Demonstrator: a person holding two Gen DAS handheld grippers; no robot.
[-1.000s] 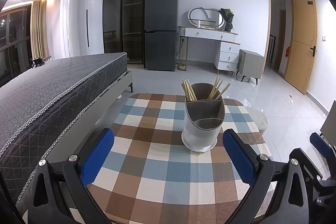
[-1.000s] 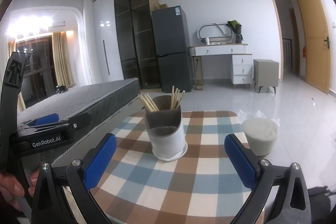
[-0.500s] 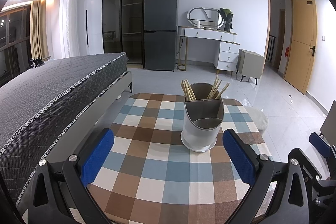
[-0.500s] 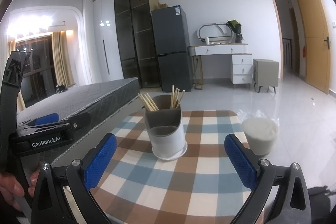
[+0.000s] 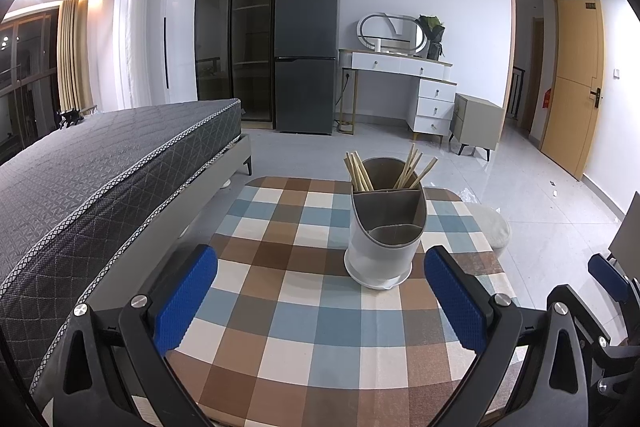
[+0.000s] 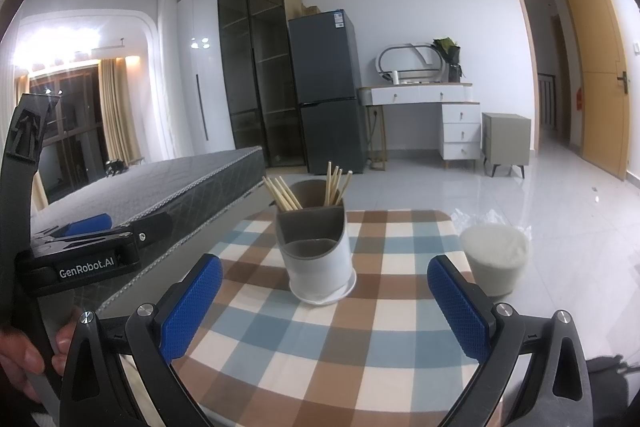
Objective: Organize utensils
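A white and grey utensil holder (image 5: 383, 233) stands upright on the checkered tablecloth (image 5: 296, 311). Several wooden chopsticks (image 5: 362, 173) stand in its two back compartments; the front compartment looks empty. My left gripper (image 5: 320, 301) is open and empty, held low over the near part of the table, short of the holder. In the right wrist view the holder (image 6: 318, 253) with its chopsticks (image 6: 286, 193) stands ahead of my right gripper (image 6: 324, 309), which is open and empty. The left gripper's body (image 6: 86, 251) shows at the left there.
A grey bed (image 5: 100, 183) runs along the table's left side. A pale round stool (image 6: 494, 261) stands on the floor past the table's right edge. A fridge (image 5: 306, 51), a white dresser (image 5: 404, 85) and a door (image 5: 572, 87) are far behind.
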